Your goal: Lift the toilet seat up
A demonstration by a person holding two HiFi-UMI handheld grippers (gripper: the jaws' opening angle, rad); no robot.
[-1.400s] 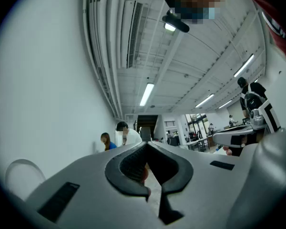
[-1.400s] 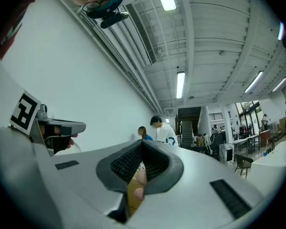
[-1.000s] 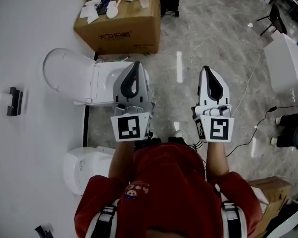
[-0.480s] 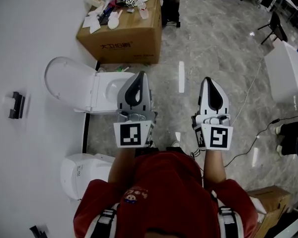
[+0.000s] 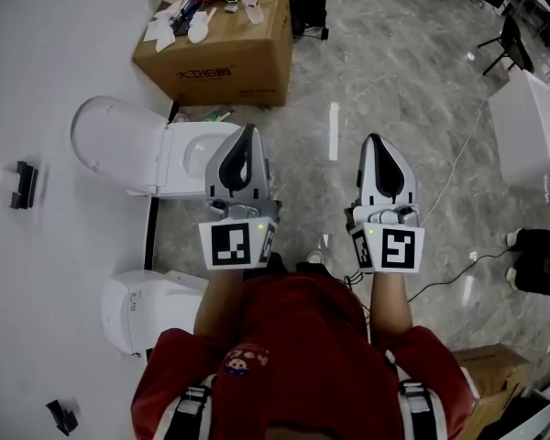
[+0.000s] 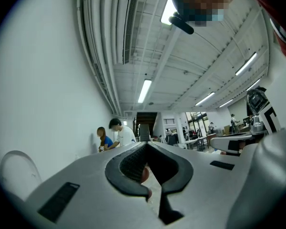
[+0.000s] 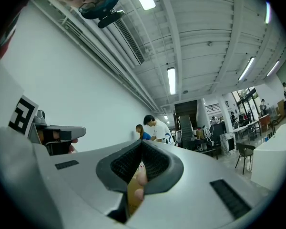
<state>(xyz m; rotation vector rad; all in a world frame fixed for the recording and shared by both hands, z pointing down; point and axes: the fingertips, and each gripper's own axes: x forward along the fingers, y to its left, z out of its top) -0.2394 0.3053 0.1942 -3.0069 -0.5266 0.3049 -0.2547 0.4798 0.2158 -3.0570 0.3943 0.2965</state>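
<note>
As I judge it, my part of the lifting is either done or not yet begun, because neither tool touches anything. The fingers of my left gripper (image 5: 247, 132) are pressed together on nothing, and those of my right gripper (image 5: 374, 141) look closed and empty too. Both are held out in front of me above the floor. The toilet (image 5: 188, 159) sits against the wall, just ahead and left of my left gripper. One white oval flap (image 5: 110, 140) already stands up against that wall. I cannot tell whether it is the lid alone or the lid and seat together, since my left gripper covers part of the bowl. If a ring is down on the bowl, raising it is what is left. By count there are two toilets, with the second toilet (image 5: 147, 310) closed beside me, one cardboard box (image 5: 225, 53) and two grippers.
</note>
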